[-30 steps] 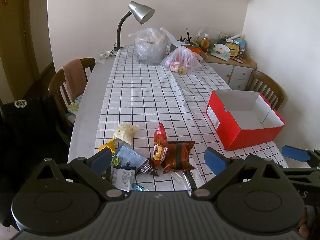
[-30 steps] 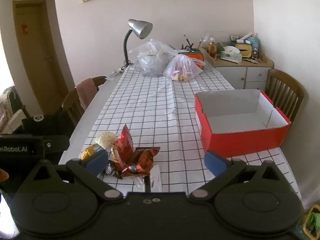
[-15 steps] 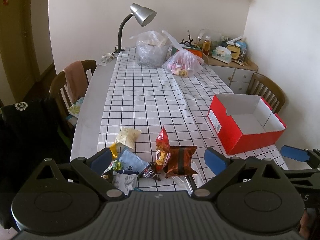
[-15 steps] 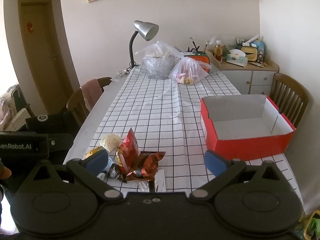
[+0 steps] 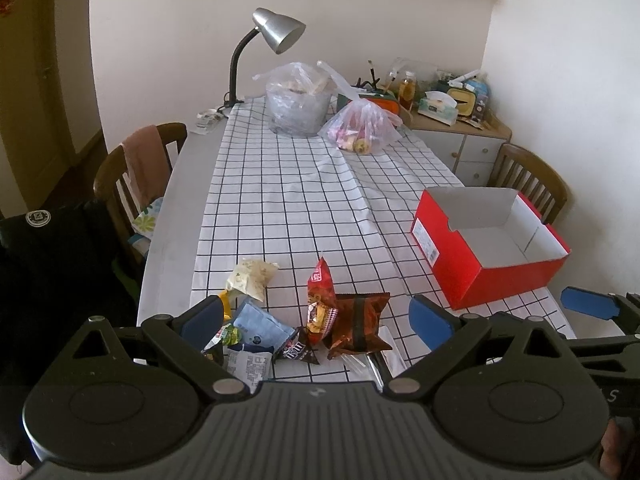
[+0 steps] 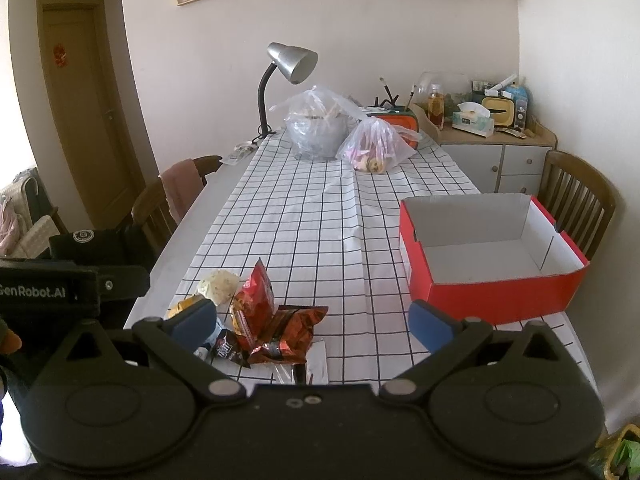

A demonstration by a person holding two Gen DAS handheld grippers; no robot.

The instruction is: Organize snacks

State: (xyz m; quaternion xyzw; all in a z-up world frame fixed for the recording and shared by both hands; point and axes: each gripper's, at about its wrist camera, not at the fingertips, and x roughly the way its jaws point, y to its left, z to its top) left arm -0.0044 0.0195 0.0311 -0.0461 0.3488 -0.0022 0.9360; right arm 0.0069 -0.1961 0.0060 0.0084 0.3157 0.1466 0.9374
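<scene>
The left gripper (image 5: pixel 316 318) and the right gripper (image 6: pixel 312 322) both hung with fingers spread wide and nothing between them. Just ahead of both tools lay the snack packets (image 5: pixel 344 320), a crinkly foil heap that looked light, soft and slippery, best pinched at a flat sealed edge. Ahead and to the right sat the stiff red cardboard box (image 6: pixel 492 300), its white inside bare.

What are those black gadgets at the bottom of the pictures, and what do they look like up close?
They are two handheld grippers. The left gripper and the right gripper look alike: a matte black plastic body with two round discs, angled black linkage arms with silver pivot pins, and two fingers tipped with blue pads. White "GenRobot.AI" lettering marks the left one's side. No cables or sleeves show.
</scene>
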